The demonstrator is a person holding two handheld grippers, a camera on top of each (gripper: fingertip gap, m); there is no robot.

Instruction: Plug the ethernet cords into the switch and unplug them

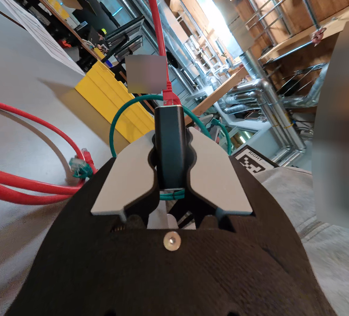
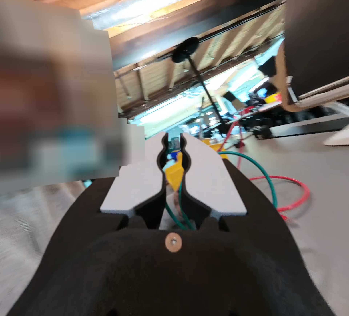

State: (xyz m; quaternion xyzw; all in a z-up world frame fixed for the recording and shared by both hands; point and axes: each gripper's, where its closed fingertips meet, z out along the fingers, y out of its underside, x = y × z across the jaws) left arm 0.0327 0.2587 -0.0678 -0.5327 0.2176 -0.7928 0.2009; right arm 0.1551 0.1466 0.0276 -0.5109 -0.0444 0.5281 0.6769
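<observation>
In the left wrist view my left gripper (image 1: 171,134) is shut on a black switch (image 1: 170,148) and holds it upright above the table. A red ethernet cord (image 1: 157,23) is plugged into the switch's top end by its red plug (image 1: 170,98). A green cord (image 1: 120,118) loops behind the switch and also shows under its lower end. In the right wrist view my right gripper (image 2: 173,136) is shut on a green cord's plug (image 2: 174,143) at its fingertips. That green cord (image 2: 264,170) trails down between the fingers and over the table.
Loose red cords (image 1: 37,187) lie on the grey table (image 1: 28,136) at the left, with a loose green plug (image 1: 78,167) and a red plug (image 1: 86,155). Yellow bins (image 1: 109,95) stand behind. A person's grey sleeve (image 1: 283,203) and the right gripper's marker tag (image 1: 251,161) are on the right.
</observation>
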